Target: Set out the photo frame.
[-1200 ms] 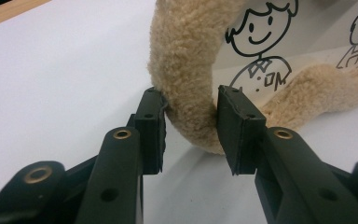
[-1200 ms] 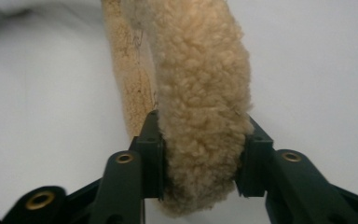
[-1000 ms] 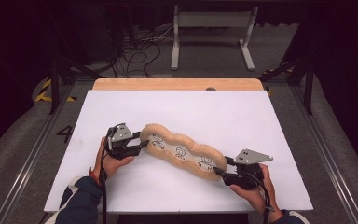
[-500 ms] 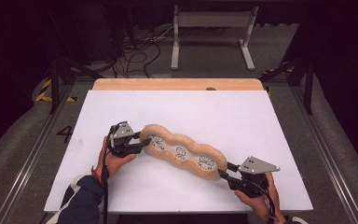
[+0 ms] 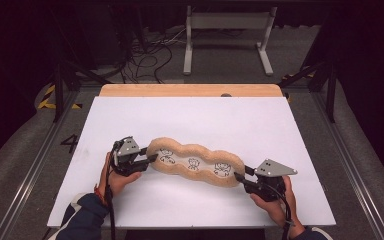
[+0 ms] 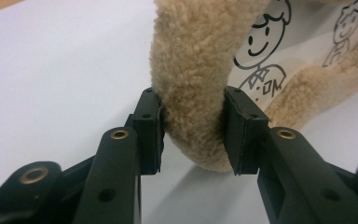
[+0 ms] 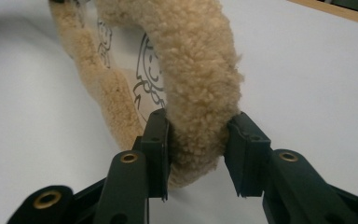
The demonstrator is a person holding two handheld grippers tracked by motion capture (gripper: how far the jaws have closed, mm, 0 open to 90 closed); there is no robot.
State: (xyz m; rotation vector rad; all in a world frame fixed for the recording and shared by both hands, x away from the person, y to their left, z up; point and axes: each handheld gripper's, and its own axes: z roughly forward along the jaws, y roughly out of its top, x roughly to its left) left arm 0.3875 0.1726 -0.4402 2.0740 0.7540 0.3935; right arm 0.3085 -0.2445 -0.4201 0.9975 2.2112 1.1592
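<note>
A long tan plush cushion [image 5: 195, 162] with three cartoon figures on its white middle lies slantwise on the white board. My left gripper [image 5: 150, 159] is at its left end, and in the left gripper view the pads press into the fuzzy rim [image 6: 196, 56] from both sides. My right gripper [image 5: 240, 176] is at the right end, where its pads squeeze the rim [image 7: 196, 56] the same way. Both pairs of jaws have just been closing, with the plush between them. A hand holds each gripper from the near edge.
The white board [image 5: 280, 130] covers a wooden table whose far edge [image 5: 190, 90] shows. Beyond it on the dark floor are cables [image 5: 150, 50] and a grey metal stand [image 5: 225, 30]. Metal rails run along both sides of the table.
The right hand dipped a little toward the near edge and came back at the plush's right end. The plush and the left hand have hardly moved.
</note>
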